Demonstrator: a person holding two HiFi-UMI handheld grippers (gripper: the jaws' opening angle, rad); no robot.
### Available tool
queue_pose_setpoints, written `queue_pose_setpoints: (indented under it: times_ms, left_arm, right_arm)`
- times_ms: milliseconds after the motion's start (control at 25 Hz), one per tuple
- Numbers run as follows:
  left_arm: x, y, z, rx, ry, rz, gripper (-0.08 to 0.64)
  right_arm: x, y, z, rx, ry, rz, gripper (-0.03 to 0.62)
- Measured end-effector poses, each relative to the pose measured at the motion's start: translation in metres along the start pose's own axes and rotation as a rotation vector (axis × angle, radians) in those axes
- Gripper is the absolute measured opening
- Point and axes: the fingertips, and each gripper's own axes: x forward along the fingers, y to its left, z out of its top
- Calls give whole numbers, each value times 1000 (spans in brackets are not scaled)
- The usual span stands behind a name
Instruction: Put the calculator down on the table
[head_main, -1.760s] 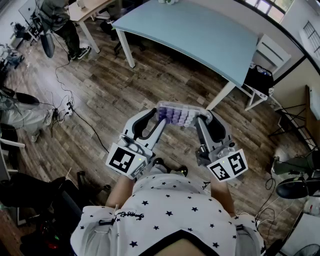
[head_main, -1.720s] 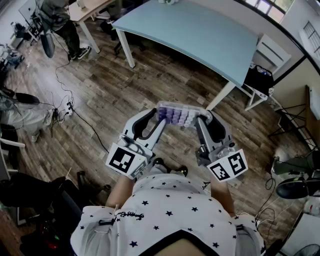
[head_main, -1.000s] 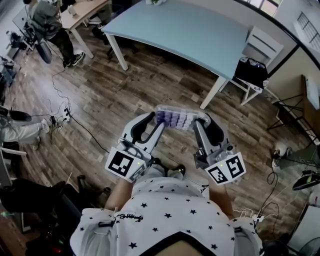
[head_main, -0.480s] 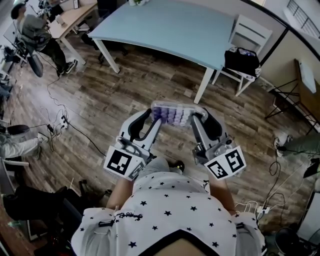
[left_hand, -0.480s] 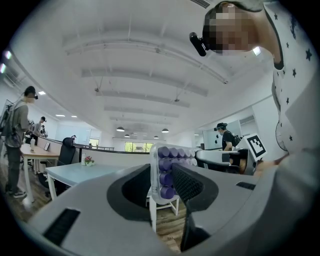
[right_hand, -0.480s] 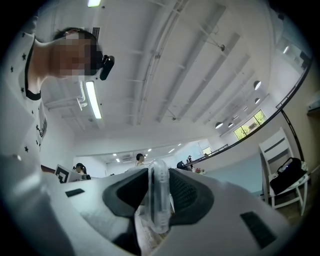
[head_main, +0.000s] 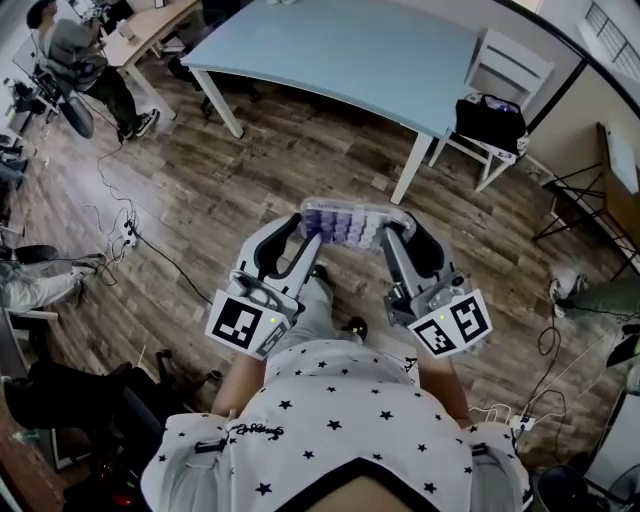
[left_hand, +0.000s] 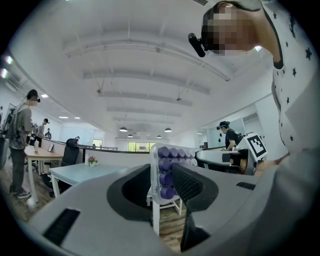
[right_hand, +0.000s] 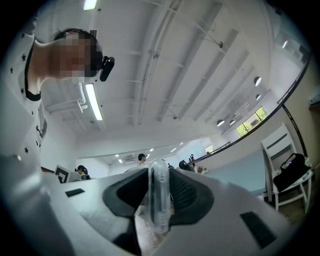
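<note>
Calculator (head_main: 345, 222) is up off the floor (head_main: 200, 180), slung crosswise between my two grippers. It sits well short of the pale blue table (head_main: 350, 50), which stands farther ahead with its top bare where I can see it. The calculator is a clear-cased slab with rows of round purple keys (head_main: 340, 232). Any print on the keys or the case is too small for me to read.

Far left, a person (head_main: 75, 50) sits at a wooden desk, well away from my work. My left gripper (head_main: 308, 240) carries a cube with a black-and-white square marker (head_main: 243, 322), a pattern only, with no words. Its jaws are pinched on the calculator's left end. In the left gripper view the ribbed pad presses against the key side and the other jaw backs the case, with the purple keys stacked between them.

My right gripper (head_main: 388, 240) bears a similar marker cube (head_main: 452, 325). Its jaws are clamped on the right end, and the right gripper view shows the clear edge of the case standing upright between the two pads, both touching it. Right of the table a white chair (head_main: 505, 75) holds a dark bag (head_main: 490, 120).
</note>
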Motion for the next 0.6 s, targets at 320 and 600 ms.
queue_pose_setpoints:
  times_ms: [320, 600]
  left_arm:
    - [30, 22, -5, -12, -10, -38, 146]
    - [63, 59, -4, -21, -20, -51, 146]
  right_arm:
    - [21, -25, -3, -5, 1, -45, 124]
    - [62, -50, -3, -14, 9, -68, 126]
